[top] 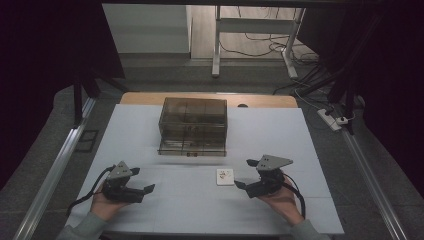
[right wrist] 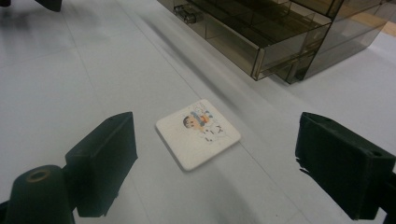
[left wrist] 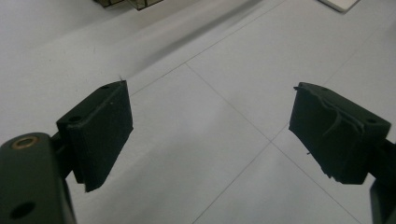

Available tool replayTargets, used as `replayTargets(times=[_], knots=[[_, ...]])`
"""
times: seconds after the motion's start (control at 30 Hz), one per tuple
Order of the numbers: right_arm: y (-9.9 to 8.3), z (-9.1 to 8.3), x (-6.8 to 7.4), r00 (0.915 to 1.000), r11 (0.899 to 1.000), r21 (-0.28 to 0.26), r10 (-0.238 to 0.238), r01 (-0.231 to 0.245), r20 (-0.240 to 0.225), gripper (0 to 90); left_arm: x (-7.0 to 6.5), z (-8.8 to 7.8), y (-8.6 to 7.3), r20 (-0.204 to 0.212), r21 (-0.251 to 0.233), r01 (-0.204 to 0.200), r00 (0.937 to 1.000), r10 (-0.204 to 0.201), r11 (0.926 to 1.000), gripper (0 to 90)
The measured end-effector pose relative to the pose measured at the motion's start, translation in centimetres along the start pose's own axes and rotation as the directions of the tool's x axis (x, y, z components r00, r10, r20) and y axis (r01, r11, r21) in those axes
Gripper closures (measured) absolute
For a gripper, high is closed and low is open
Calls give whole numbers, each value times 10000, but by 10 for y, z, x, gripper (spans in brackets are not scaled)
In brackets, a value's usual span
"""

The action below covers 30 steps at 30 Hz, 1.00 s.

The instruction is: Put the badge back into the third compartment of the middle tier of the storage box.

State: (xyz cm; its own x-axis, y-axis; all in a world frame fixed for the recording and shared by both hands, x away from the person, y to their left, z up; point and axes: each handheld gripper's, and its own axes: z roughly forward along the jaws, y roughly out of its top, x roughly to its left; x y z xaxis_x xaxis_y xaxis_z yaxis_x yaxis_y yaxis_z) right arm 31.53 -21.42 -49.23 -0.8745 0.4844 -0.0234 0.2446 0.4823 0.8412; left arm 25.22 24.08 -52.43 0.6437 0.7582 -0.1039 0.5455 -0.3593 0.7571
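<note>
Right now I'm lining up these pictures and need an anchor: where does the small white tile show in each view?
High view: the tile lies flat on the table, lower centre, just left of the right gripper.
Left gripper view: a white corner at the top right edge is probably the tile.
Right gripper view: centre, ahead between the open fingers.
Shared landmark: the smoky drawer box, top left and top right in the gripper views.

drawer box (top: 192, 125) table (top: 150, 200) rear-centre | tile (top: 225, 176) before it, right | tile just left of right claw (top: 243, 174)
</note>
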Motion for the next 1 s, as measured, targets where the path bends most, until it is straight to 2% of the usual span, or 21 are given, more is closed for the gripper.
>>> replayTargets(times=[0.57, 1.0], knots=[[5, 22, 2, 9993, 9988, 465, -129, 145, -351, 122, -1, 0, 0, 35, 27, -48, 10000, 48, 10000, 132], [19, 47, 10, 9953, 9914, 1059, -705, 772, -662, 122, -1, 1, -1, 84, 64, -100, 9999, 100, 9999, 132]])
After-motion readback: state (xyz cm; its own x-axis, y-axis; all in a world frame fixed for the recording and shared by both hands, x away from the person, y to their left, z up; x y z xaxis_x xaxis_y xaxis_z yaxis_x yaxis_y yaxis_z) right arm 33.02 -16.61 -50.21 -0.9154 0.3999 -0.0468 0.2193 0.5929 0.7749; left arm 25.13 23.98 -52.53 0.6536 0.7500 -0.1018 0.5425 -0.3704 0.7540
